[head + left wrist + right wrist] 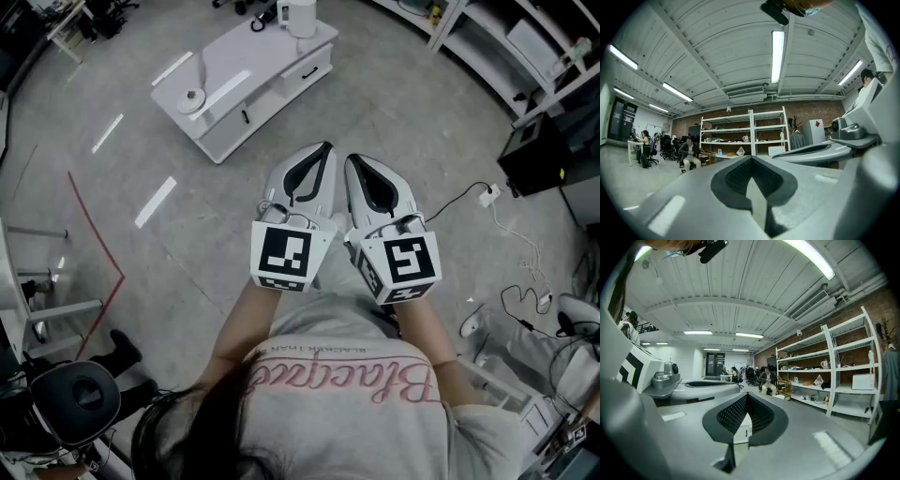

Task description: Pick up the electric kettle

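Observation:
A white electric kettle (301, 15) stands at the far end of a low white cabinet (272, 75) at the top of the head view. A round base-like disc (191, 100) lies on the cabinet's left part. My left gripper (324, 148) and right gripper (353, 160) are held side by side in front of the person's chest, well short of the cabinet, pointing toward it. Both are shut, tips meeting, with nothing between them. The left gripper (751, 159) faces distant shelves. Past the right gripper (746, 397), a bit of the white cabinet (740, 431) shows below the tips.
Cables and a power strip (488, 195) lie on the floor at right, next to a black box (536, 157). White shelving (506, 37) stands at top right. A red tape line (97, 246) marks the floor at left. A black chair (82, 397) is at lower left. Seated people (688, 151) are far off.

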A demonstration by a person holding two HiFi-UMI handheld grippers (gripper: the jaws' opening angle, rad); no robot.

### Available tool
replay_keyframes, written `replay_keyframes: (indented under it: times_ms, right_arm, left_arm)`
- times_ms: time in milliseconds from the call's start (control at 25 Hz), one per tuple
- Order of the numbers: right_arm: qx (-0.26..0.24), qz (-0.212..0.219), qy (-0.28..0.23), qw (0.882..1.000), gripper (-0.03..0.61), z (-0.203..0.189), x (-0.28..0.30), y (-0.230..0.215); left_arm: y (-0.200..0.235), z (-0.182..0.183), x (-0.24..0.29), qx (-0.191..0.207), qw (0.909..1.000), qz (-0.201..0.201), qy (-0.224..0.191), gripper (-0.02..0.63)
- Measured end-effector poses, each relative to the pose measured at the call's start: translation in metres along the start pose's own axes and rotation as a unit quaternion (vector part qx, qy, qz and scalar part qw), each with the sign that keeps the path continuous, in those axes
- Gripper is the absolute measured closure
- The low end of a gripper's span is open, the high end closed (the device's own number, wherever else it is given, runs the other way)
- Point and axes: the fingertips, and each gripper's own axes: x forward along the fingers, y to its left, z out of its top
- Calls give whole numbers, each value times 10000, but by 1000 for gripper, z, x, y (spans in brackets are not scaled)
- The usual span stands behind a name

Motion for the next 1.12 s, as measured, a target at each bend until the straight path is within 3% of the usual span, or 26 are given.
replay_keyframes:
  times_ms: [600,1120]
  right_arm:
    - [187,497,185,9984,558,7,112,-77]
    - [61,925,264,9953,558,25,184,-147]
  left_arm:
    - [66,-12,120,19,9991,315,276,614]
    - [97,-12,215,-147,9966,742,335,614]
